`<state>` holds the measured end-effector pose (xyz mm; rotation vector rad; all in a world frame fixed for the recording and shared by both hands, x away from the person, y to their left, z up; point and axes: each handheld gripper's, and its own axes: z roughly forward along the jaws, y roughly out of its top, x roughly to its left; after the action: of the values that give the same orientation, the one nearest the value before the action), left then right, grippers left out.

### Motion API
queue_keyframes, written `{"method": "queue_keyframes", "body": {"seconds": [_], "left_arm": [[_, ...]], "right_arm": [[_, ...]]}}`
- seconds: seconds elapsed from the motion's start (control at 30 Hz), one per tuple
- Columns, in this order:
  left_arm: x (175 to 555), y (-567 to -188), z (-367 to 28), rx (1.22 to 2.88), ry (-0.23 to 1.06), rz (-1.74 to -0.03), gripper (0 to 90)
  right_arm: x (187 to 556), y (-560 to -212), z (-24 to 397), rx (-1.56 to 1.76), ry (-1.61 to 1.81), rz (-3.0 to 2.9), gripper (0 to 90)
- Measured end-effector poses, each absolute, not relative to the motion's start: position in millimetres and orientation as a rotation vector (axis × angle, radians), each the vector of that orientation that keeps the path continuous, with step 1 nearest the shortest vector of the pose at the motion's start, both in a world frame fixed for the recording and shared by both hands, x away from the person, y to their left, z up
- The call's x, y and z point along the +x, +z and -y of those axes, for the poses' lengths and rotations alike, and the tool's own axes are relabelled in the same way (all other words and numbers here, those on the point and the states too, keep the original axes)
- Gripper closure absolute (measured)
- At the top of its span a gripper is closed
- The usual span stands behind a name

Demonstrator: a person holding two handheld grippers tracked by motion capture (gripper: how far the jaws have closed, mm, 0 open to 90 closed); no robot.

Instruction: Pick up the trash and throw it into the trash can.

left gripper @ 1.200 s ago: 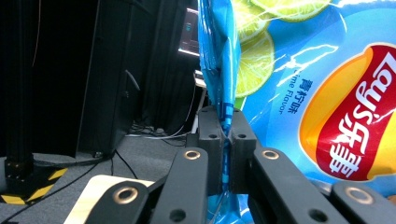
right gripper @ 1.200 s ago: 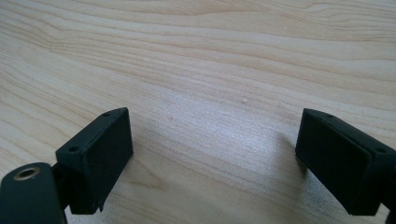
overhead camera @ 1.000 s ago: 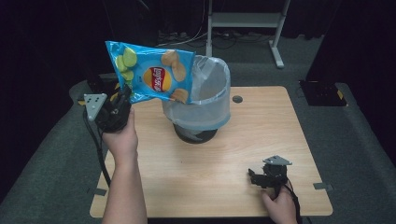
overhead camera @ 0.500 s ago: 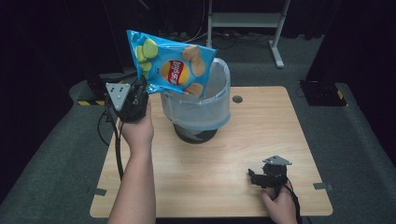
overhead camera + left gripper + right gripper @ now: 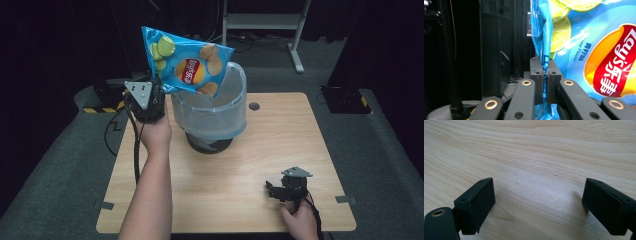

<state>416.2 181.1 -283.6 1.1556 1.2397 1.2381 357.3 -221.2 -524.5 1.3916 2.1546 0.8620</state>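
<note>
Across the middle of the high view spreads the pale rectangular wooden table point(image 5: 225, 165), set on grey carpet. Toward its far left part stands a round black bin lined with a translucent pale-blue plastic bag point(image 5: 212, 110), its mouth open upward. Above the bin's far-left rim hangs a bright blue crisp bag printed with lime slices and a red-and-yellow logo point(image 5: 187, 67), tilted, its long axis running from upper left down to lower right, the lower right corner dipping just over the liner's mouth.

From the bottom edge the person's bare left forearm reaches up and forward, the left hand point(image 5: 154, 132) raised off the table beside the bin and holding the left tongs point(image 5: 150, 92) upward. These are closed on the crisp bag's left edge seam point(image 5: 544, 57), pinched flat between the jaws.

Near the table's near right corner the right hand point(image 5: 300, 220) rests low, holding the right tongs point(image 5: 272, 189) against the wood; they stand wide open, with bare wood between the jaws.
</note>
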Motion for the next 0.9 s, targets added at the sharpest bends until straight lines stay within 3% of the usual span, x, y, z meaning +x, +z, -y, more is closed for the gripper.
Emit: {"method": "queue_keyframes", "body": {"seconds": [0.23, 0.47, 0.9], "left_arm": [[425, -291, -169, 1.231, 1.391, -1.263, 86.1], [425, -296, -155, 1.289, 1.404, -1.204, 83.2], [425, -300, -157, 1.324, 1.25, -1.154, 59.0]], "right_arm": [[357, -525, 221, 1.39, 0.864, -2.153, 10.6], [357, -525, 221, 1.389, 0.864, -2.153, 10.6], [357, -525, 221, 1.388, 0.865, -2.153, 10.9]]}}
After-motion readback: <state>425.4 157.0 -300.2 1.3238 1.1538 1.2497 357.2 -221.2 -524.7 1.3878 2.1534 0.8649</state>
